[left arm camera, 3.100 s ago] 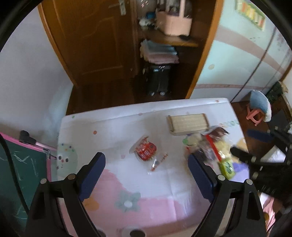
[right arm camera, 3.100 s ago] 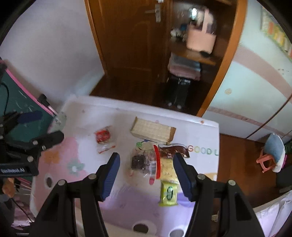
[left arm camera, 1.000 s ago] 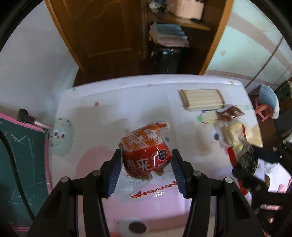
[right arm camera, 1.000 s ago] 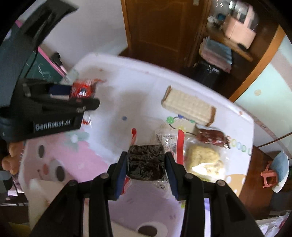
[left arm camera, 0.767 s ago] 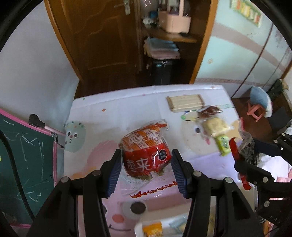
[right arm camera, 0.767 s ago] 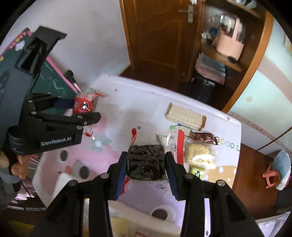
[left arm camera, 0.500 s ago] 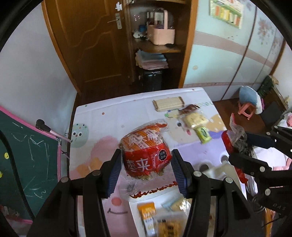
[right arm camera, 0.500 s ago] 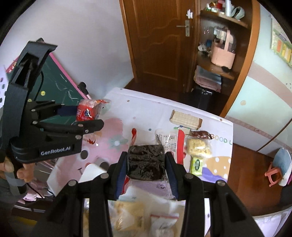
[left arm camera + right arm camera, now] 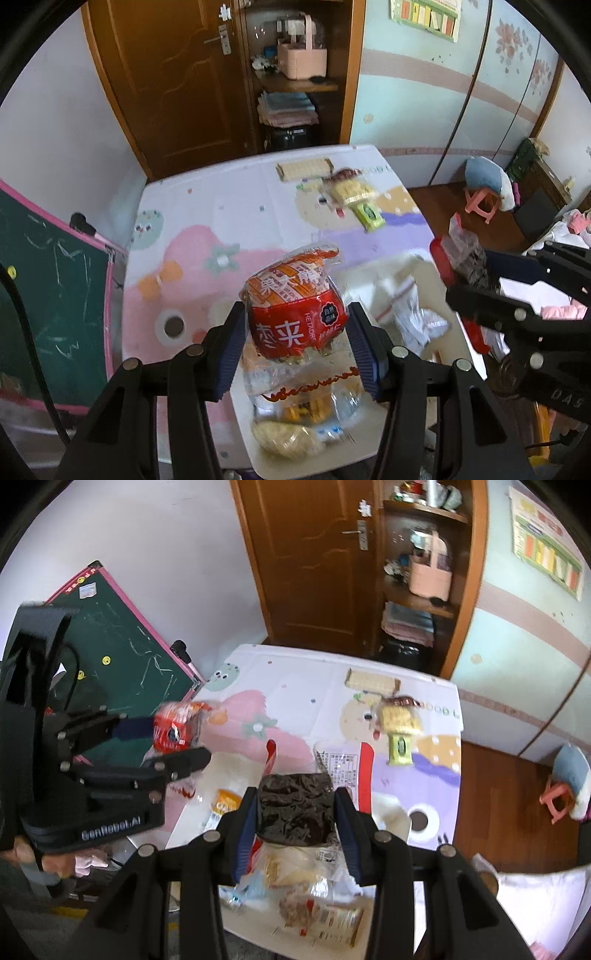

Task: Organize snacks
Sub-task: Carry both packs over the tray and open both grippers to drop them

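- Red snack packet [image 9: 297,317] clamped in left hand-held gripper [image 9: 297,347], above white tray [image 9: 258,450].
- Dark snack pack [image 9: 295,808] clamped in right hand-held gripper [image 9: 295,834], over same tray.
- Step: transfer; next, lower and release into tray.

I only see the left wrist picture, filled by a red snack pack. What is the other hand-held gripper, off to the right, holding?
Observer: The right hand-held gripper is shut on a dark snack, a flat block in clear wrap with a red stripe.
Operator: What sits on the tray below?
Observer: An orange packet lies on the white tray, near its far edge.
Operator: Is there any writing on my gripper?
Observer: Yes. The side of the left hand-held gripper, which is shut on the red snack pack, reads GenRobot.AI.
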`<state>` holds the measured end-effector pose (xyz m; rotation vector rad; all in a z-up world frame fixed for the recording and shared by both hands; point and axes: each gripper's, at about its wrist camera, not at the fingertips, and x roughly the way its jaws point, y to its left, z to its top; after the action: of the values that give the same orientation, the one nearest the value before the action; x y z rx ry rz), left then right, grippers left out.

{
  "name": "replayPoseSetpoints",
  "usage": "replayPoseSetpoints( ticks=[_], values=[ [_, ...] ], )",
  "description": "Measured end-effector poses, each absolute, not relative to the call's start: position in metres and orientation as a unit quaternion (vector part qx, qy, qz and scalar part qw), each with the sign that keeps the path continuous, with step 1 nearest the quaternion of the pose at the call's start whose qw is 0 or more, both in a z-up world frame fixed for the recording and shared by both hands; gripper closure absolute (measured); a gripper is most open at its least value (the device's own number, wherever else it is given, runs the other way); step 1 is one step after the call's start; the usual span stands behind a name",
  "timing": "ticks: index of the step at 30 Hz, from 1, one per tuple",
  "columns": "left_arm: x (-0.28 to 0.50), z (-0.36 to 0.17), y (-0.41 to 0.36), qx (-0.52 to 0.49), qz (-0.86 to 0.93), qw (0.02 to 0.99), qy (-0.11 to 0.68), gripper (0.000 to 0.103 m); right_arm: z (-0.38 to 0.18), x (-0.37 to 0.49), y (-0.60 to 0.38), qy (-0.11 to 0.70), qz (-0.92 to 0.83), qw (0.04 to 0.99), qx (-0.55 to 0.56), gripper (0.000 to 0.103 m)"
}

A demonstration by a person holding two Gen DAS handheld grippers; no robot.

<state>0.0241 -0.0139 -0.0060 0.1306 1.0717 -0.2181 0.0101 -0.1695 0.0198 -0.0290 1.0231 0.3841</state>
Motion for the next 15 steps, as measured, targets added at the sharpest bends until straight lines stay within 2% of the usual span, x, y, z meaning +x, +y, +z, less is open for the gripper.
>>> replayPoseSetpoints(
  ticks=[9,15],
  values=[
    [-0.010,-0.047,-0.019,0.059,-0.087,0.834,0.541,0.050,-0.007,-0.015,-0.176,0.522,0.139,0.841,-0.001,0.062],
    [-0.017,-0.055,-0.018,0.057,-0.080,0.830,0.549,0.049,-0.020,-0.024,-0.174,0.541,0.132,0.831,-0.002,0.062]
  ],
)
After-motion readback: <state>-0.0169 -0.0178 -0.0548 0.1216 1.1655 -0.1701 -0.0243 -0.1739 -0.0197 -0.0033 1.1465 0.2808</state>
